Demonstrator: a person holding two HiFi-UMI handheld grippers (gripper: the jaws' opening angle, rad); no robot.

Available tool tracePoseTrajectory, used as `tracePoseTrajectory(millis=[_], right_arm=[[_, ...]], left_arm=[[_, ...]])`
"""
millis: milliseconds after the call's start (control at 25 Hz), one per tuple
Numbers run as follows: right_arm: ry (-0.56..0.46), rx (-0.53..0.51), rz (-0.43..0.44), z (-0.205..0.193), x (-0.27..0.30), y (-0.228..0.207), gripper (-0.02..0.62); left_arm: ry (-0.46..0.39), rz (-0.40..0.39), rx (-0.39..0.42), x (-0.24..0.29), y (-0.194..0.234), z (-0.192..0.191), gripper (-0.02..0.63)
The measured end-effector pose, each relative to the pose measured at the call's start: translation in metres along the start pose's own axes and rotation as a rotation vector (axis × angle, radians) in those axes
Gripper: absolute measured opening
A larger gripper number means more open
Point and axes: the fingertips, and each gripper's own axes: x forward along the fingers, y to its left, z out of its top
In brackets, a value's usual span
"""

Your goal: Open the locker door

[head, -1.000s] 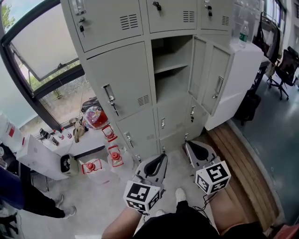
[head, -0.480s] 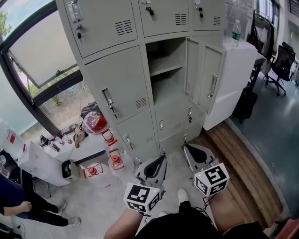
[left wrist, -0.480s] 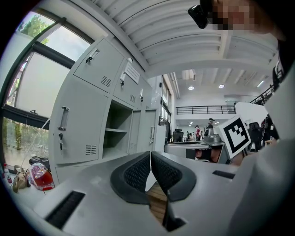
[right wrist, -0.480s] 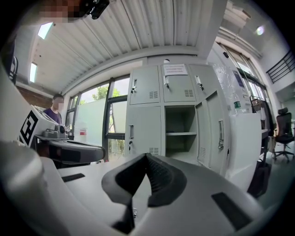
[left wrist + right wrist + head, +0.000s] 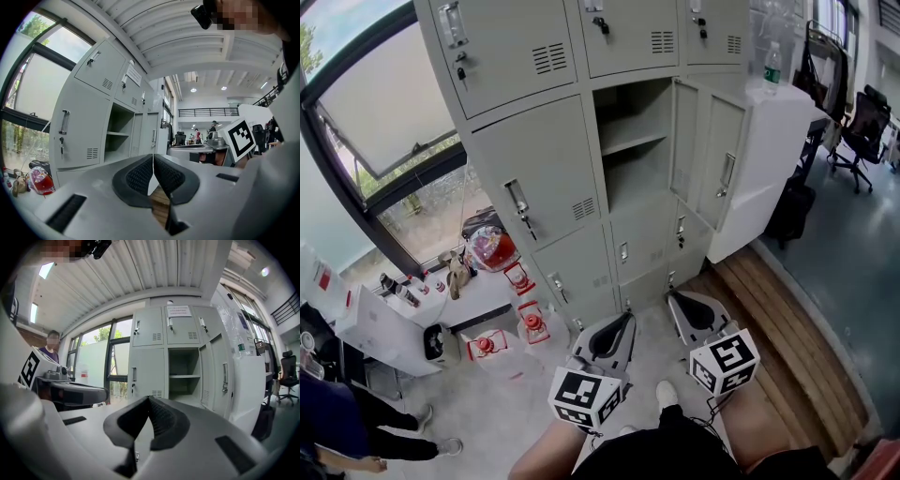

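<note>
Grey locker door (image 5: 710, 141) hangs open, paper notice (image 5: 179, 311) illegible; left gripper (image 5: 153, 159) and right gripper (image 5: 149, 399) clenched empty.

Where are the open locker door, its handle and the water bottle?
open locker door (image 5: 724, 127), head view, upper part of its panel.
door handle (image 5: 727, 175), head view, middle of the grip.
water bottle (image 5: 773, 66), head view, its body.

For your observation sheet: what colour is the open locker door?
Pale grey; the open locker door shows best in the head view.
</note>
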Motion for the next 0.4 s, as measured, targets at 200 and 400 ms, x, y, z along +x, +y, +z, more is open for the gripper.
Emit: tracePoseTrajectory(millis=[200, 400], right_arm=[[0.005, 0.001, 0.003, -0.0021, 0.0013, 0.0017, 0.054], [0.008, 0.0, 0.004, -0.0022, 0.0003, 0.0044, 0.054]], left_arm=[[0.001, 0.001, -0.003, -0.0006, 0.0012, -0.0013, 0.02], [0.003, -0.001, -0.002, -0.0032, 0.001, -0.0005, 0.02]])
